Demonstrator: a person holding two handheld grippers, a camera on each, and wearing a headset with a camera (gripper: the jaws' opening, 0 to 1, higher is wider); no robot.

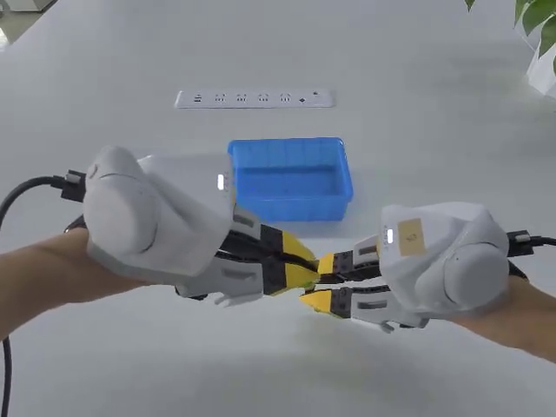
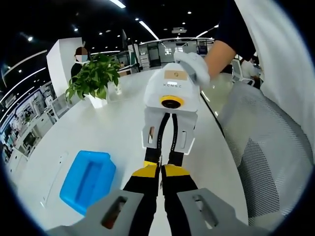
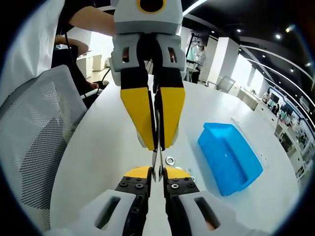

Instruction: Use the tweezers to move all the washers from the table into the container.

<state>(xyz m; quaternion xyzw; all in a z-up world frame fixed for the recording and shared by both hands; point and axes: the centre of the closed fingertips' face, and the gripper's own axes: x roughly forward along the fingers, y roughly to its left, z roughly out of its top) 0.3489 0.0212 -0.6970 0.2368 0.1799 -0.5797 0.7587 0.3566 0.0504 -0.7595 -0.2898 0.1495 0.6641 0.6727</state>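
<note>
Tweezers [image 3: 156,161] shared mid-table: left gripper [image 3: 157,145] clenched on upper end, right gripper [image 3: 156,174] closed round lower. Washers [image 3: 170,160] lie on table [image 3: 98,162] just beside; blue container [image 3: 229,157] farther right. Advice: keep one grip firm, release other slowly, avoid twisting.

The metal tweezers [image 3: 156,160] are being clamped between the yellow-tipped jaws of the right gripper [image 3: 156,173] at the bottom of the view. They are also being pinched by the closed jaws of the left gripper [image 3: 157,145], which is being held in from the top. A few washers [image 3: 170,160] are being shown lying on the white table [image 3: 103,147] just right of the tweezers, with the blue container [image 3: 229,157] beyond them, apart.
</note>
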